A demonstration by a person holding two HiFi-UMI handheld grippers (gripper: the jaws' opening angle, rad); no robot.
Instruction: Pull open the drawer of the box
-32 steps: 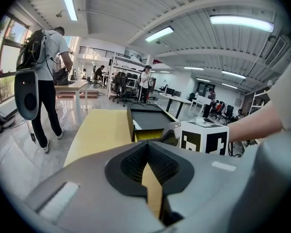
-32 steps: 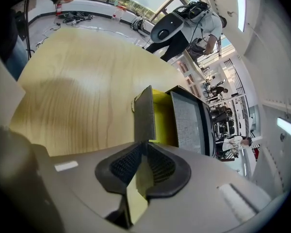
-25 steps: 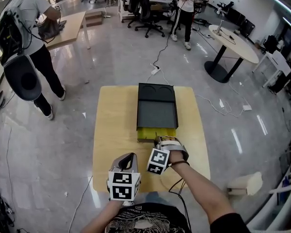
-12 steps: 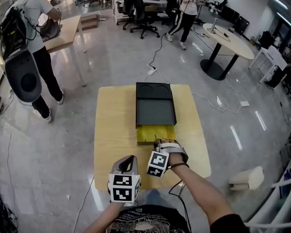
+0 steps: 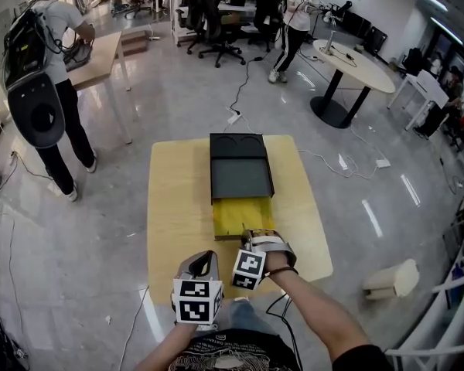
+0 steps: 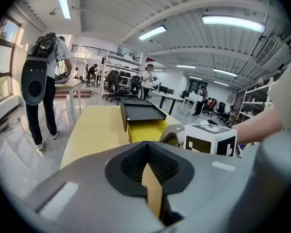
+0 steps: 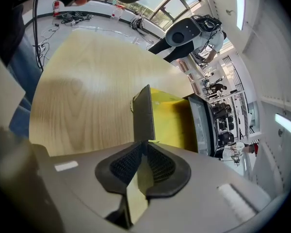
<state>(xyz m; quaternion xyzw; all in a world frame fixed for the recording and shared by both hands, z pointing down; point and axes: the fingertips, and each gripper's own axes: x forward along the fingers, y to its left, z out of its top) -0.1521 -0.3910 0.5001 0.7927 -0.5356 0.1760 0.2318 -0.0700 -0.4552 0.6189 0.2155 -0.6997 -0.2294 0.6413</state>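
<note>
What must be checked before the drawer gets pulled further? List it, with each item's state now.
1. Grip: the right gripper is shut on the drawer front: ok.
2. Opening: the drawer is partly out of the box and sits straight: ok.
3. Bracing: the left gripper is shut, empty and off the box: not ok.
4. Room: bare table lies between the drawer front and the near edge: ok.
5. Travel left in the drawer: cannot tell.

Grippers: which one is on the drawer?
The right gripper: its jaws clamp the dark front panel of the yellow drawer. The left gripper is shut, empty, apart from it.
</note>
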